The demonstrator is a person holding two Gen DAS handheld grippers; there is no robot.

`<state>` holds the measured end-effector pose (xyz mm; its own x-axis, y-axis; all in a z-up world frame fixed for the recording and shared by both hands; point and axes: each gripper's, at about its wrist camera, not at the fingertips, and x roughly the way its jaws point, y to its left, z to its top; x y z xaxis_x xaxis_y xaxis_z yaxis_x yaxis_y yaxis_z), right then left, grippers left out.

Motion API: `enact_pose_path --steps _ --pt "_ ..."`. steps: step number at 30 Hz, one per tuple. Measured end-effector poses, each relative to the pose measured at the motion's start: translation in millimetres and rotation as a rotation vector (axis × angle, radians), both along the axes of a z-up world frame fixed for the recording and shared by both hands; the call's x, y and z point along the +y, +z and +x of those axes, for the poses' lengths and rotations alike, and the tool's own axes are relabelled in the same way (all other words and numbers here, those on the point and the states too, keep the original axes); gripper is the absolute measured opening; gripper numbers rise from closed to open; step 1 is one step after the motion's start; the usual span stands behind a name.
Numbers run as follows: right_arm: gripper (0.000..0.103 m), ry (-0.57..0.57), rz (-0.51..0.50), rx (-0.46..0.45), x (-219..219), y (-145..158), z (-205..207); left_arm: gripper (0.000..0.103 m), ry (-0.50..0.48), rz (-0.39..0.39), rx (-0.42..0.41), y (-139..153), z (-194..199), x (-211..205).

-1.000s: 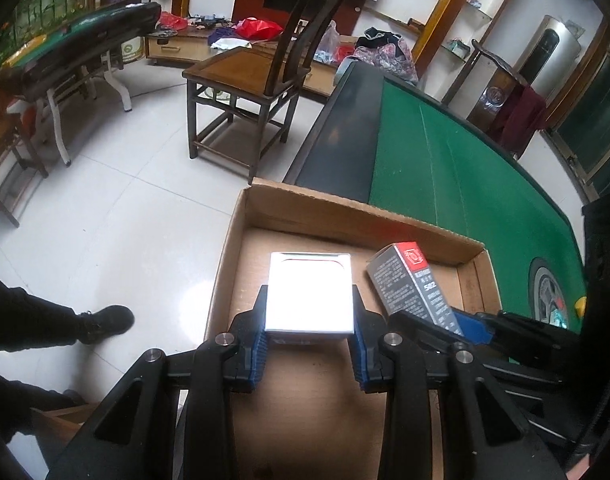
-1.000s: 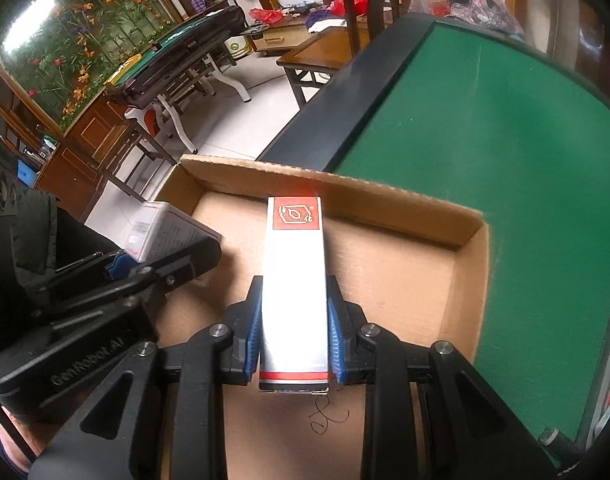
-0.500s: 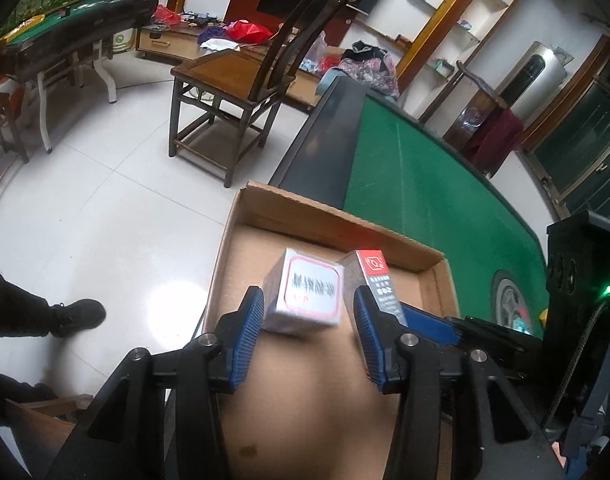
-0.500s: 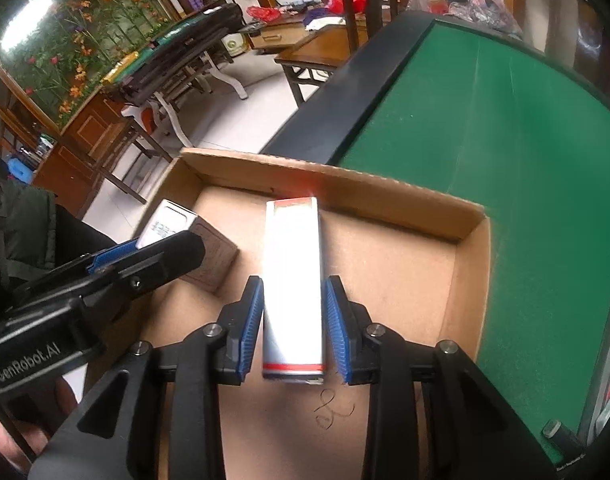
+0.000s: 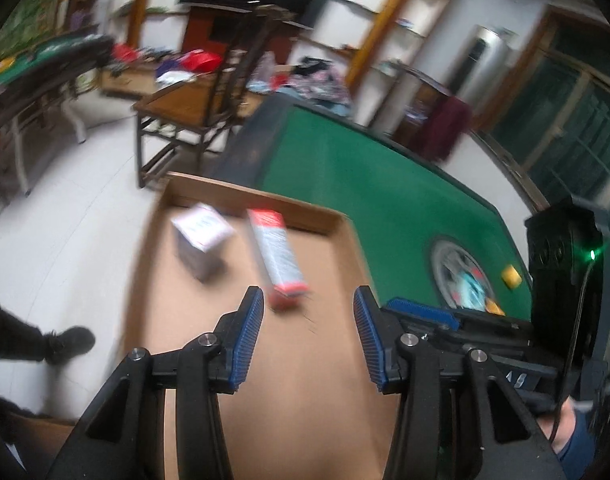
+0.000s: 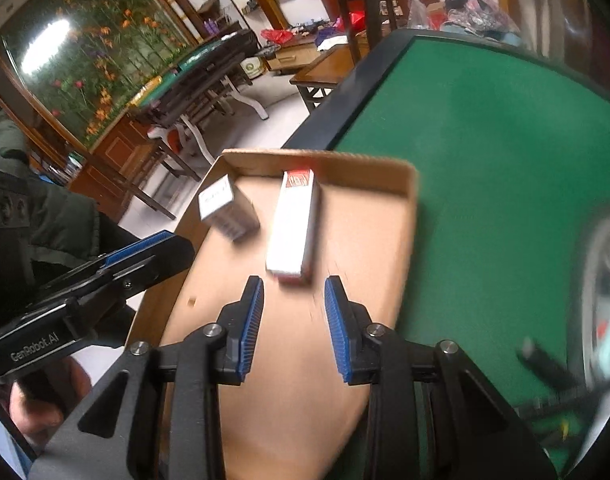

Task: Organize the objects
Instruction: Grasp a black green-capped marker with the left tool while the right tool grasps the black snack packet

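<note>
On a green felt table (image 6: 485,168), a shallow cardboard box (image 6: 401,184) held two packages: a small white carton (image 6: 225,208) toward its left wall and, just beside it to the right, a long white-and-red carton (image 6: 293,224) lying flat. At left, the left gripper (image 5: 307,340) hovered above the box floor, jaws spread and empty; the right gripper (image 6: 293,326) likewise stood spread, holding nothing, just short of the long carton.

Two boxes (image 6: 292,224) (image 6: 224,210) (side by side) in tray (image 6: 369,240)
</note>
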<state>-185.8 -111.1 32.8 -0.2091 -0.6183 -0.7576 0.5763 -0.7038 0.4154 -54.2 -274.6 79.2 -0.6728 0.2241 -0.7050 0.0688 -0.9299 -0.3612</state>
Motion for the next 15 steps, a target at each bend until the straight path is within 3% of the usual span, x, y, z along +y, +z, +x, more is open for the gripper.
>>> enact_pose_path --steps 9,15 --pt "0.029 -0.095 -0.111 0.055 139 22 69 0.041 -0.37 -0.047 0.01 -7 46 132" --pt "0.036 -0.213 -0.09 0.155 235 26 101 0.041 -0.551 -0.177 -0.032 -25 67 205"
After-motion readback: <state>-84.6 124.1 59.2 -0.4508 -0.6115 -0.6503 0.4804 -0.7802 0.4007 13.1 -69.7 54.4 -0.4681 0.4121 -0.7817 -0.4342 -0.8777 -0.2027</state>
